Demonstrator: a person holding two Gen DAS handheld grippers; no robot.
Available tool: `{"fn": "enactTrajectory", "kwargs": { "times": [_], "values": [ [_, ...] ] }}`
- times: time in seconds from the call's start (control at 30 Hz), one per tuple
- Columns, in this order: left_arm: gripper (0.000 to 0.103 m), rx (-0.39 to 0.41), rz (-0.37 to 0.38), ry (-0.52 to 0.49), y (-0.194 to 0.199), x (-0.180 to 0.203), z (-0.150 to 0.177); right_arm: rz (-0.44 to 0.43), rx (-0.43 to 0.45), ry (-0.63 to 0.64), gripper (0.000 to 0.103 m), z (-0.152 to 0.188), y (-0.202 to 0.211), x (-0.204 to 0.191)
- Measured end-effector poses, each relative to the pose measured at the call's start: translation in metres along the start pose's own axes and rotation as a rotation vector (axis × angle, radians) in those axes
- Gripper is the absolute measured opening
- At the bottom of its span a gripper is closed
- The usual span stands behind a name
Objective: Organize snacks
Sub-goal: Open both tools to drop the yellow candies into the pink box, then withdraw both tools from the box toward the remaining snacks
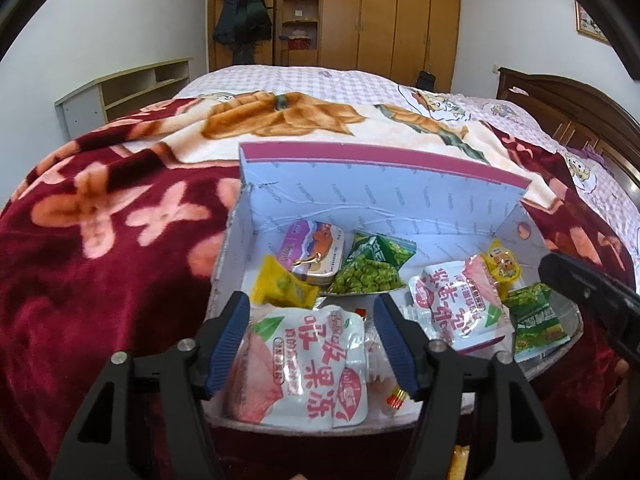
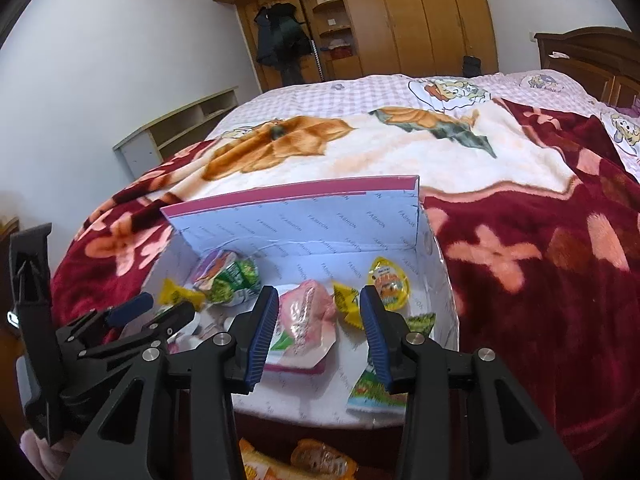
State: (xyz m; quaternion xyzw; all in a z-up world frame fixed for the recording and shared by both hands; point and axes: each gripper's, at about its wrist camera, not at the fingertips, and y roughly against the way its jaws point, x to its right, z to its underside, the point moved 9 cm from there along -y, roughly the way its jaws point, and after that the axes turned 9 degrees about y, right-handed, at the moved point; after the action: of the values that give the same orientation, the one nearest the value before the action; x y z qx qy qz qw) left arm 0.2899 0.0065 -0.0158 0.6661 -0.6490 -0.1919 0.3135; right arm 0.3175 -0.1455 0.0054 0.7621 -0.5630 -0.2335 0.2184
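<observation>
An open white cardboard box [image 1: 360,196] with a pink-edged flap stands on the bed and holds several snacks. My left gripper [image 1: 312,316] is open over the box's near left part, its jaws on either side of a white and pink jelly pouch [image 1: 304,364] lying there. Behind it lie a yellow candy [image 1: 284,284], a small tin [image 1: 316,252] and a green pea packet [image 1: 368,268]. My right gripper [image 2: 320,312] is open and empty above the box [image 2: 312,224], over a pink pouch [image 2: 304,316] and a yellow wrapper [image 2: 346,300].
The box sits on a dark red flowered blanket [image 1: 100,240] covering the bed. Orange snack packets [image 2: 320,460] lie in front of the box, below my right gripper. A wooden wardrobe [image 1: 380,16] and a low shelf [image 1: 120,92] stand beyond the bed.
</observation>
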Motion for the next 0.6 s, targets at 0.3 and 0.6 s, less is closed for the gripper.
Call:
{"fn": "enactTrajectory", "kwargs": {
  "times": [0.3,0.6],
  "values": [
    [0.077,0.012,-0.001,0.000,0.027,-0.006,0.008,-0.005,0.010,0.010,0.049,0.015,0.022,-0.011],
    [0.078,0.026,0.029,-0.014,0.061,-0.005,0.023,-0.015,0.020,0.011,0.050,0.032,0.047,-0.020]
  ]
}}
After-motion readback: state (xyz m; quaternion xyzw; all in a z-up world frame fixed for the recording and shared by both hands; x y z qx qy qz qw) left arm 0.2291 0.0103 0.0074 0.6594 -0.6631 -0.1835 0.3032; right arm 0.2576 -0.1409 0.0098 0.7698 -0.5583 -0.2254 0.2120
